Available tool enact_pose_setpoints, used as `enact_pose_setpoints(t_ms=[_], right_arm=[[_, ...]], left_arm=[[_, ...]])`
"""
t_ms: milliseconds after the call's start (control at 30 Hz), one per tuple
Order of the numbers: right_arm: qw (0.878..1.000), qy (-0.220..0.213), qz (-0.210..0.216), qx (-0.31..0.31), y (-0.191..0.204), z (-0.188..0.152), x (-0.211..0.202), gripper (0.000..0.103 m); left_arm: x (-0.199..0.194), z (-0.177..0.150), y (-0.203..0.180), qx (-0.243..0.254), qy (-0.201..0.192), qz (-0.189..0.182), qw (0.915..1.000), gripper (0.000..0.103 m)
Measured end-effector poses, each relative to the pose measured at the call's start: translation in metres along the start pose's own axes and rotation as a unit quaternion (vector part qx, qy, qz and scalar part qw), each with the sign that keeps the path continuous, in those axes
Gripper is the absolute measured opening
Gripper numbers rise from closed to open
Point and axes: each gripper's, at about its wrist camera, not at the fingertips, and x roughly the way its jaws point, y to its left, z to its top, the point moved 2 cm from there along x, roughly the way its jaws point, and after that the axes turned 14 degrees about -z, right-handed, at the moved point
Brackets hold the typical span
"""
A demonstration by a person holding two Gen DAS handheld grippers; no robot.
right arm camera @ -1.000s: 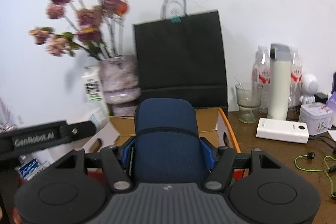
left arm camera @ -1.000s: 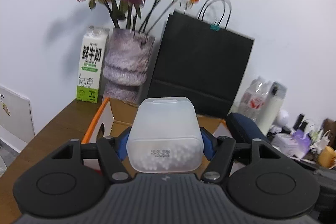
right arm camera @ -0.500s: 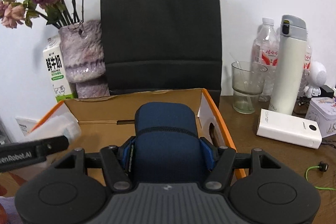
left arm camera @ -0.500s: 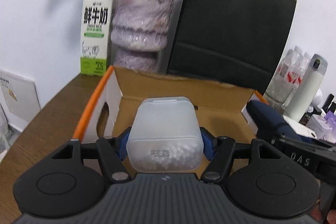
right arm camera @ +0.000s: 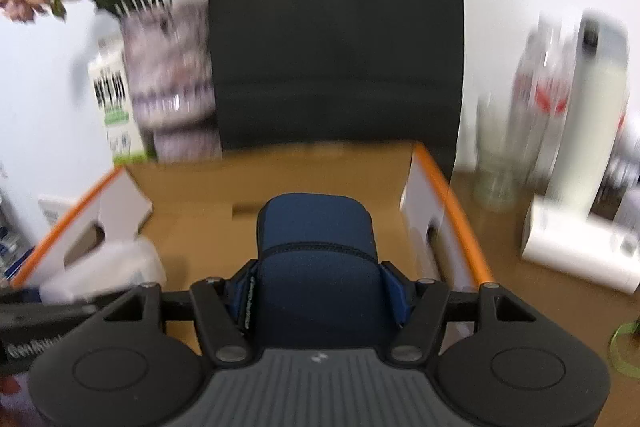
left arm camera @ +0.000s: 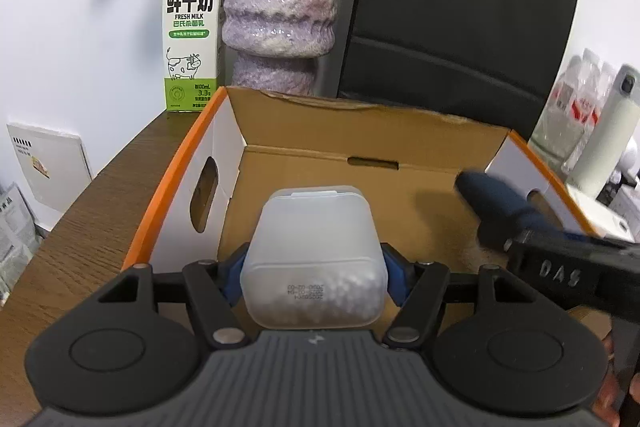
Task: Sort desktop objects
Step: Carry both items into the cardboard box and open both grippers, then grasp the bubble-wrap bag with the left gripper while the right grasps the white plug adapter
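— Frosted plastic is what fills my left view: the left gripper [left arm camera: 314, 263] is clamped on a translucent white plastic tub with small white beads inside [left arm camera: 314, 259], its blue pads pressed against both sides. I have it over the open brown cardboard box with orange-edged white flaps [left arm camera: 352, 187], near the box's left wall.

— And your other side?

— The right gripper [right arm camera: 316, 291] is closed around a dark blue fabric pouch with a zip seam [right arm camera: 316, 267], held over the same box towards its right flap (that view is smeared, so I can't say whether the pouch touches the floor of the box).

— What stands behind the box?

— A green-and-white milk carton [left arm camera: 191, 39], a mottled purple ceramic vase [left arm camera: 282, 11] just beside it, and a black paper bag [left arm camera: 460, 27], all on the brown wooden desk [left arm camera: 80, 227].
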Motion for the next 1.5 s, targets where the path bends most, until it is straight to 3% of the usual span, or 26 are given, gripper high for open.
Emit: enact_pose_setpoints(t_ms=[100, 233, 400, 467, 500, 533, 567, 667, 833, 1000, 1267, 1500], right_arm=[[0.999, 0.036, 0.009, 0.010, -0.003, -0.008, 0.002, 0.062], [1.000, 0.029, -0.010, -0.005, -0.002, -0.014, -0.008, 0.062], [1.000, 0.020, -0.001, -0.002, -0.003, -0.015, -0.014, 0.064], [1.000, 0.008, 0.001, 0.004, -0.005, -0.011, -0.019, 0.068], [1.000, 0.002, 0.004, 0.005, -0.005, -0.008, -0.022, 0.073], [1.000, -0.003, 0.010, 0.006, -0.005, -0.005, -0.026, 0.084], [1.000, -0.011, 0.010, 0.007, -0.005, -0.003, -0.030, 0.097], [0.999, -0.038, -0.007, 0.005, -0.006, 0.002, -0.044, 0.100], [0.998, -0.054, 0.004, 0.015, -0.017, 0.002, -0.067, 0.100], [0.997, -0.069, 0.013, 0.017, -0.032, -0.011, -0.098, 0.100], [0.997, -0.072, 0.004, -0.010, -0.055, -0.061, -0.142, 0.101], [0.998, -0.054, 0.011, 0.002, -0.067, -0.113, -0.165, 0.101]], left_arm=[[-0.003, -0.003, 0.000, 0.006, 0.006, -0.001, 1.0000, 0.067], [-0.009, -0.005, 0.001, -0.003, 0.014, -0.013, 0.9998, 0.067], [-0.011, -0.004, 0.000, -0.008, 0.007, -0.022, 0.9997, 0.068], [-0.019, -0.001, -0.001, -0.008, -0.017, -0.031, 0.9994, 0.079], [-0.025, 0.001, -0.003, -0.004, -0.033, -0.030, 0.9990, 0.090], [-0.030, 0.002, -0.004, 0.000, -0.046, -0.030, 0.9985, 0.100], [-0.035, 0.004, -0.006, 0.004, -0.058, -0.029, 0.9979, 0.103], [-0.045, 0.007, -0.011, 0.010, -0.076, -0.025, 0.9968, 0.103], [-0.063, 0.013, -0.014, 0.001, -0.083, -0.029, 0.9961, 0.103], [-0.094, 0.000, -0.018, 0.021, -0.095, -0.043, 0.9943, 0.103], [-0.148, -0.040, -0.002, 0.053, -0.109, -0.038, 0.9919, 0.103], [-0.173, -0.080, 0.023, 0.023, -0.096, -0.027, 0.9948, 0.103]])
